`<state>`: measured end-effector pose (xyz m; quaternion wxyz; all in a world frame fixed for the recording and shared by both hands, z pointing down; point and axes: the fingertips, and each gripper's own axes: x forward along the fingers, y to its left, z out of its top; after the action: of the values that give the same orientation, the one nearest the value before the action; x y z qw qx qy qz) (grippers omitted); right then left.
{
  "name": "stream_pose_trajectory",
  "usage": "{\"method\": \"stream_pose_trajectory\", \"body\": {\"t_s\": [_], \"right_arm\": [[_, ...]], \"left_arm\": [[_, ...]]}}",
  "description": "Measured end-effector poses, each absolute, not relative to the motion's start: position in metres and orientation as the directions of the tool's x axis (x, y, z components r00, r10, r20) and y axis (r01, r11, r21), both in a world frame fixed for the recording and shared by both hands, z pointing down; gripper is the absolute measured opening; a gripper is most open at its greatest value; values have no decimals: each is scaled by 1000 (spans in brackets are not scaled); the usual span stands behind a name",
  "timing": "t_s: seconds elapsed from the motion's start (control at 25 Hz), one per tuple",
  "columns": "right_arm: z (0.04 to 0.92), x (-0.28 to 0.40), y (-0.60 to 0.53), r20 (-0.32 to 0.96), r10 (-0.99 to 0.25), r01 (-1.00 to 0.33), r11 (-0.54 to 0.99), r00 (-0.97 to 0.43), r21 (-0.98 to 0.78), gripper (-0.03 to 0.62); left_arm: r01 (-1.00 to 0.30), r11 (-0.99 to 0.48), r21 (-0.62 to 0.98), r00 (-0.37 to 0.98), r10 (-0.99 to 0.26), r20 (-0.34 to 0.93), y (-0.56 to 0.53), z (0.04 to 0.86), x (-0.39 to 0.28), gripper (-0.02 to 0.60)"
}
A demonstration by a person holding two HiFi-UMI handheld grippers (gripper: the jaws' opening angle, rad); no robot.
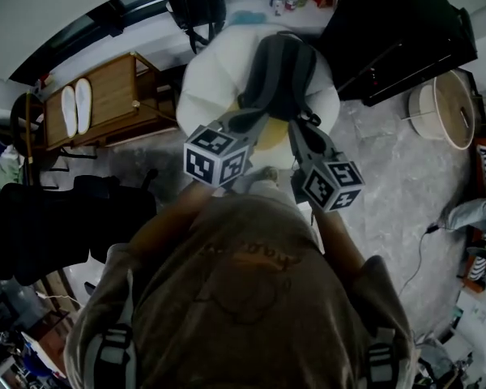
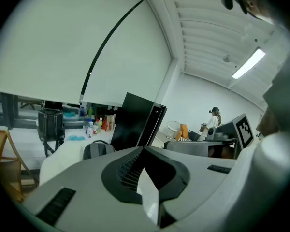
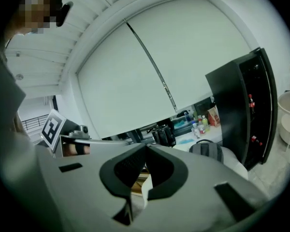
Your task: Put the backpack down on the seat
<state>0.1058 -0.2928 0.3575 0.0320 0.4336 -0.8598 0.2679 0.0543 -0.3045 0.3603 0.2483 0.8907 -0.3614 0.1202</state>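
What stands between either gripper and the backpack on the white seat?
Nothing visible. The left gripper and right gripper, both shut and empty, face the backpack across open space; it already lies on the seat.

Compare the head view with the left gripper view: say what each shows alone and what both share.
Only the head view shows the wearer's brown shirt and a thin cable trailing over the floor. Only the left gripper view shows the ceiling light and a distant person. Both show the grey backpack on the white seat and the black cabinet.
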Motion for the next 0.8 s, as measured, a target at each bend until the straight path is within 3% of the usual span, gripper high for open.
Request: {"method": "stream_pose_trajectory", "body": {"t_s": [0.44,0.8], "right_arm": [[280,73,-249,75,-678,-663,679,-731,-315,0],[271,70,-256,40,-686,-663,685,-726,-302,-2]], "left_arm": [[-621,-728,289,781,-604,156,-271,292,24,0],[-635,-733,242,769,-629,114,-274,288,10,0]]}}
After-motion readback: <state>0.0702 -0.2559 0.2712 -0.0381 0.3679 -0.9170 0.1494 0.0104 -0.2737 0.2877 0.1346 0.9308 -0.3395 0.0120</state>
